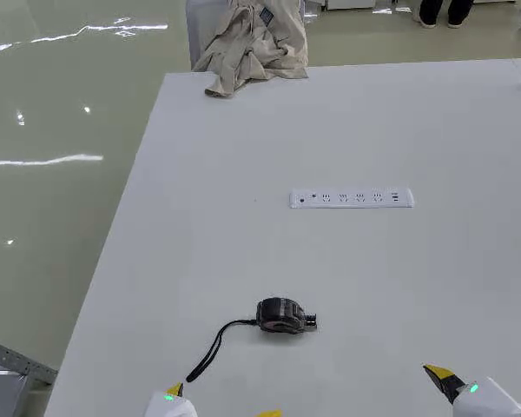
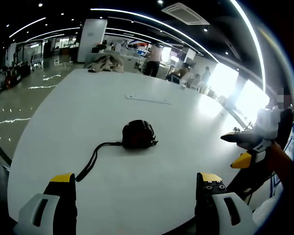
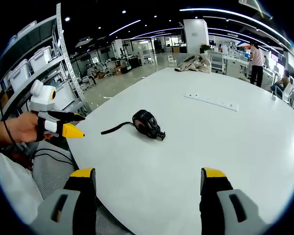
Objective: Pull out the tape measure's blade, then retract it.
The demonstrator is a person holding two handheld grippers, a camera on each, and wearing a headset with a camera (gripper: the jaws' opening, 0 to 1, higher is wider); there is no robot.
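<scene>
The tape measure (image 1: 282,314) is a dark, rounded case lying on the white table (image 1: 347,130) near its front edge, blade fully wound in, with its black strap (image 1: 210,352) trailing off to the left. A white power strip (image 1: 351,199) lies well beyond it. The left gripper (image 2: 135,178) and right gripper (image 3: 148,172) both hover short of the tape measure, jaws spread wide and holding nothing.

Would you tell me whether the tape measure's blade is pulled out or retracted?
Retracted: the tape measure shows just its end hook at the case, no blade along the table.
</scene>
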